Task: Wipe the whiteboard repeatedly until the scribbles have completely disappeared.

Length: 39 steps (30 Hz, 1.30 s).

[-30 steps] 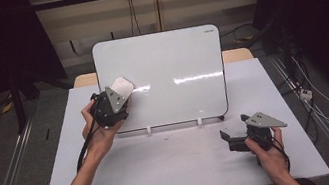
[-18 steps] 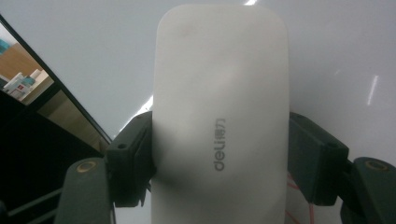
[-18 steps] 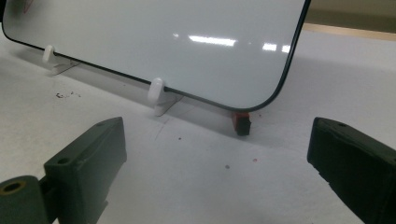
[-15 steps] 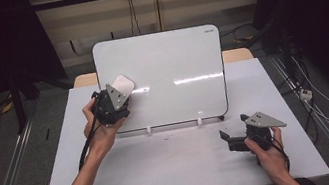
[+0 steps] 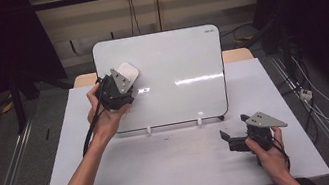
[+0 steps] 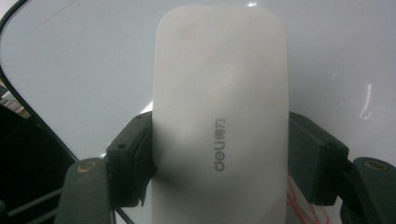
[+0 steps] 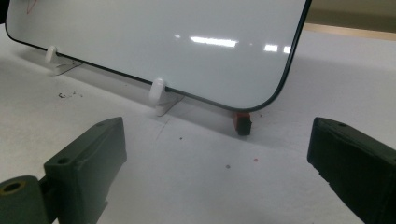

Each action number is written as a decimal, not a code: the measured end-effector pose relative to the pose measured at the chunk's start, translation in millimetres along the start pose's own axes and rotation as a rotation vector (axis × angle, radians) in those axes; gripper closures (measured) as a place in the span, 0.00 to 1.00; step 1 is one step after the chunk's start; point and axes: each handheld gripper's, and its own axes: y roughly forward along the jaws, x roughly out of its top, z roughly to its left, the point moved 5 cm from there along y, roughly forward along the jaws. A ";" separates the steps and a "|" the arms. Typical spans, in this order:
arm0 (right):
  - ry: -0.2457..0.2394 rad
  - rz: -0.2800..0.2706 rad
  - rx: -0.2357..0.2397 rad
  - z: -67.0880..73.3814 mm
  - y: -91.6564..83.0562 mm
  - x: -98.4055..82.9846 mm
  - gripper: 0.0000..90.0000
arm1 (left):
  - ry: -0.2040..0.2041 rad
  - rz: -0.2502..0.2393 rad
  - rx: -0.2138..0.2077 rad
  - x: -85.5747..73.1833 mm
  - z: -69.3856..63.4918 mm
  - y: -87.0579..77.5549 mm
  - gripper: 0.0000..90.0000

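Eraser clamped in left tool, against whiteboard; right tool wide open, empty.

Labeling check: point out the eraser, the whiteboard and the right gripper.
eraser [image 6: 219,112], left gripper view, middle of its white back.
whiteboard [image 5: 184,69], high view, bare face.
right gripper [image 5: 227,141], high view, between its jaw tips.

Hidden and cut-off parts — what you can't check from here

Your left gripper clamps the white eraser, whose lower end runs off the bottom edge, and it blocks much of the whiteboard behind; in the right gripper view, a small red-and-black object sits half tucked under the board's corner — too small to identify.
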 end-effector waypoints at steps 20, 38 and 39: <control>-0.003 -0.001 0.001 0.4 -0.3 0.0 0.05 | 0.077 -0.024 -0.026 -9.0 -48.2 -2.2 0.35; -0.001 0.000 0.001 -0.2 -0.7 -0.3 0.05 | 0.037 -0.016 -0.043 -7.1 -13.4 -3.6 0.35; -0.001 0.000 0.001 -0.2 -0.5 -0.3 0.05 | 0.042 -0.015 -0.040 -7.3 -8.8 -3.8 0.35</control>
